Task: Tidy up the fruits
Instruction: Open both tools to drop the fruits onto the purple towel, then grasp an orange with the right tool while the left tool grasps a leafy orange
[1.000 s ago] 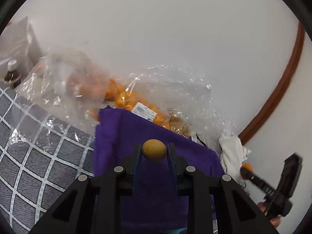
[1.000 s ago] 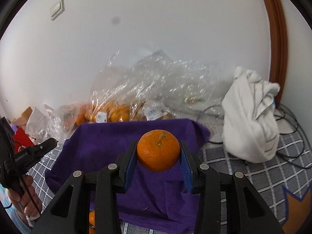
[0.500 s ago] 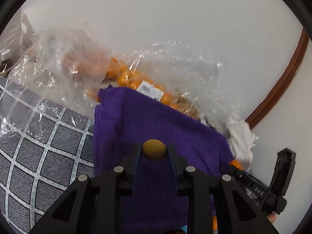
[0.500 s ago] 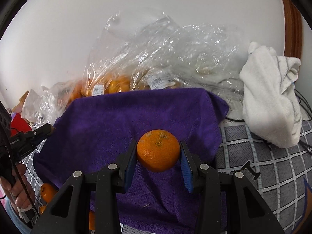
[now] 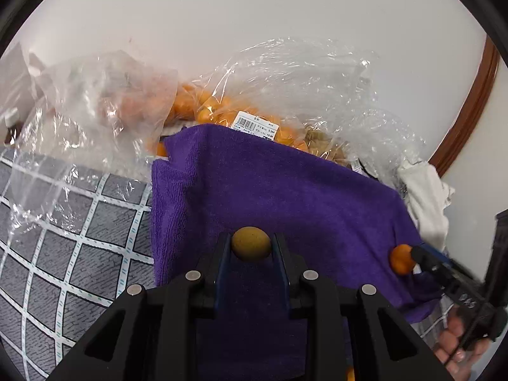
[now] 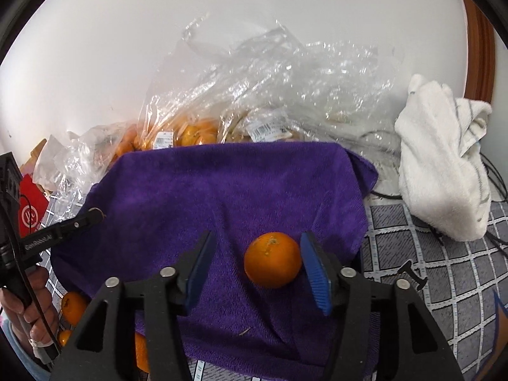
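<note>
Placing step: right gripper (image 6: 258,268) spread wide, orange (image 6: 273,264) resting on purple towel (image 6: 222,190). Left gripper (image 5: 250,249) clamps small yellowish fruit (image 5: 250,243) over towel; lower it next, then release.

Orange (image 6: 273,264): bright orange, finely dimpled skin. Small round fruit (image 5: 251,243): dull yellow-brown. Towel (image 6: 241,190): deep purple, plain. Cloth (image 6: 441,165): white with thin grey stripes. Surface covering (image 5: 73,238): grey with a white diamond grid. Gripper pads (image 6: 314,273): blue on black.
</note>
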Available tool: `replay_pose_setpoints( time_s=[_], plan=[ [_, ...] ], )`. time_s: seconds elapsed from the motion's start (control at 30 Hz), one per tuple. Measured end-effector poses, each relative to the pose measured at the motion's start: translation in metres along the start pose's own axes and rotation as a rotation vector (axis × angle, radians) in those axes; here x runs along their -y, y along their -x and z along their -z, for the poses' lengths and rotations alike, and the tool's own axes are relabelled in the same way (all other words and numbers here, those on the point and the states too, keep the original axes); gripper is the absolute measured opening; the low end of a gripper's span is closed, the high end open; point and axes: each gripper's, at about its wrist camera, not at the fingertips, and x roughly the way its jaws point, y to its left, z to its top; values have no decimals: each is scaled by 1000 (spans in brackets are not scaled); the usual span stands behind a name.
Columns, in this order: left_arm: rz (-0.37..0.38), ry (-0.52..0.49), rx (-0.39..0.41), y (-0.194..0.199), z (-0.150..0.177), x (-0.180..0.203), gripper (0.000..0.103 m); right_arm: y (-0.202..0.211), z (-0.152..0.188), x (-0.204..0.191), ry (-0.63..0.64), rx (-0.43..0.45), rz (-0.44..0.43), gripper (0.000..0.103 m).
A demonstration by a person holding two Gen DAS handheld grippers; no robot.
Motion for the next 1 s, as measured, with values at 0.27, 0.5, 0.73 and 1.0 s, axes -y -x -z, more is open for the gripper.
replay_pose_setpoints(
  time_s=[0.27,0.5,0.73,1.0],
  plan=[
    [-33,-36,7,0,1,6,28,13,0,-6,0,46,12,61],
    [-1,-58,55,11,2,9,38,42,-3,-23,35,136,-1,61],
    [-6,-59,140,31,0,11,40,71,-2,-34,5,102,7,61],
    [37,-63,207,66,-16,21,40,89,40,-33,-11,22,-17,59]
  ],
)
